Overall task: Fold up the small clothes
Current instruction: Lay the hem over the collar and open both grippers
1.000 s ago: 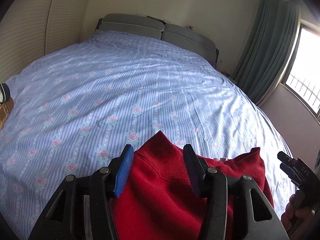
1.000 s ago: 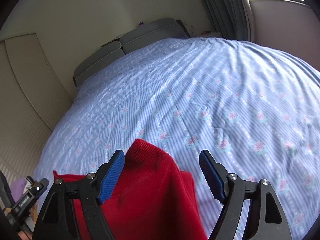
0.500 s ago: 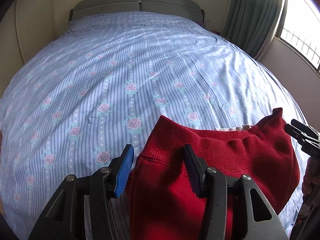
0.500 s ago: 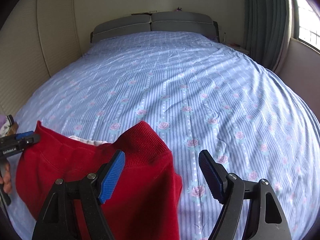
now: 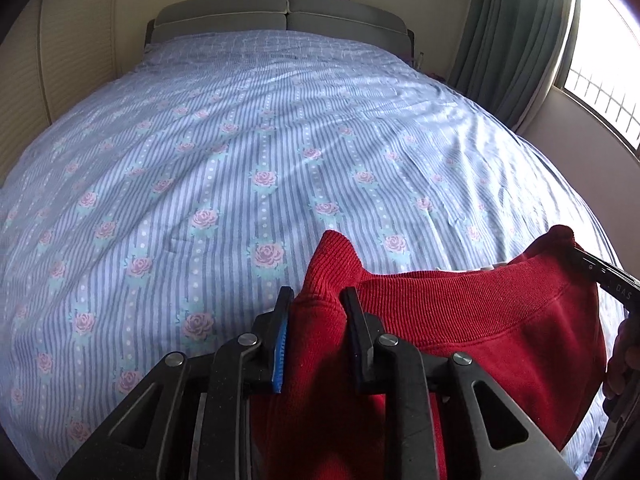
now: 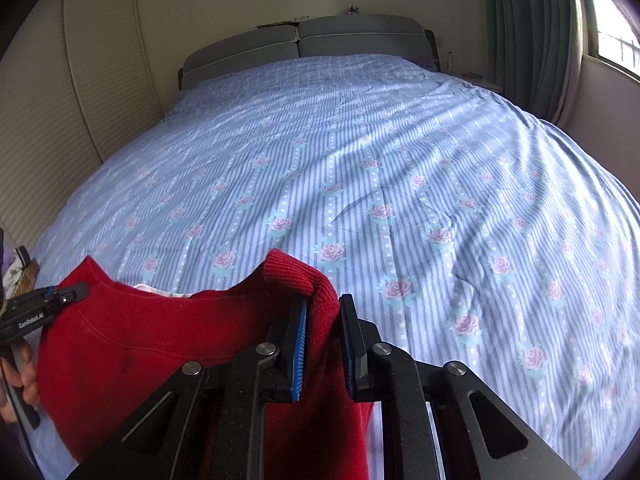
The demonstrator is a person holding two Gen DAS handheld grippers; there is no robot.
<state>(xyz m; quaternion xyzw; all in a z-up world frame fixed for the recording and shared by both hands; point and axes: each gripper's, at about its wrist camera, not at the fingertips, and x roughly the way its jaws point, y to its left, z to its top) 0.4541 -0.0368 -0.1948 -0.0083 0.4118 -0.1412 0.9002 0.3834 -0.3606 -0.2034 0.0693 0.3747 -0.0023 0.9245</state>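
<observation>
A small red knit garment (image 5: 472, 320) with a ribbed waistband hangs stretched between my two grippers above the near edge of the bed. My left gripper (image 5: 318, 300) is shut on its left waistband corner. My right gripper (image 6: 324, 308) is shut on the right corner of the red garment (image 6: 140, 344). A white inner label shows at the band's middle. The right gripper also shows at the right edge of the left wrist view (image 5: 600, 276); the left gripper shows at the left edge of the right wrist view (image 6: 48, 304).
The bed (image 5: 280, 140) wears a blue striped sheet with pink roses. A grey headboard (image 5: 280, 16) stands at the far end. Green curtains (image 5: 512, 32) and a window are on the right. A ribbed cream wardrobe (image 6: 60, 120) is on the left.
Both grippers have shut on the waistband corners; they were open around them. The two have drawn apart and the band now hangs stretched between them.
</observation>
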